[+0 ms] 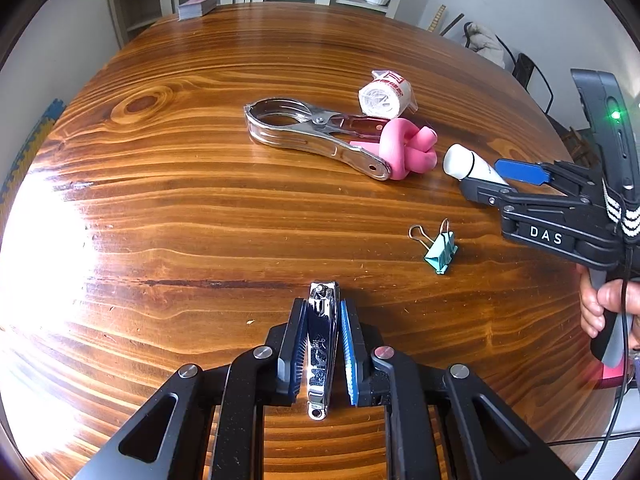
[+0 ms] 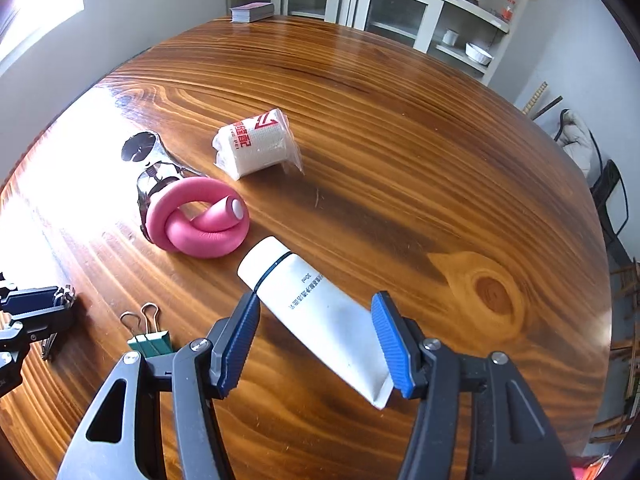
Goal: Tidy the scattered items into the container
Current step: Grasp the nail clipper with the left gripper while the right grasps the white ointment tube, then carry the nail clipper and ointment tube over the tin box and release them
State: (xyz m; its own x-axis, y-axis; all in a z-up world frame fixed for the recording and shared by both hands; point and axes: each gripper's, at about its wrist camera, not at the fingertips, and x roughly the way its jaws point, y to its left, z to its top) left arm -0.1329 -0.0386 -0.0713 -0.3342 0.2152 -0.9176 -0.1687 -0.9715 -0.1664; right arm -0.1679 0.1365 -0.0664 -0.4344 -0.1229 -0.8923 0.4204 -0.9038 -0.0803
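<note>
My left gripper (image 1: 322,312) is shut on a chrome nail clipper (image 1: 321,344) at the near edge of the wooden table (image 1: 200,200). My right gripper (image 2: 316,312) is open, its pads either side of a white tube (image 2: 316,312) lying on the table; it also shows in the left wrist view (image 1: 504,178) with the tube (image 1: 468,164). A pink knotted foam roller (image 2: 196,220), a large chrome clip (image 1: 304,132), a wrapped white bandage roll (image 2: 256,144) and a teal binder clip (image 1: 440,252) lie scattered. No container is in view.
A deck of cards (image 1: 197,6) sits at the table's far edge. Cabinets with dishes (image 2: 400,8) stand behind. Chairs (image 2: 608,200) are at the right. Strong glare covers the table's left side.
</note>
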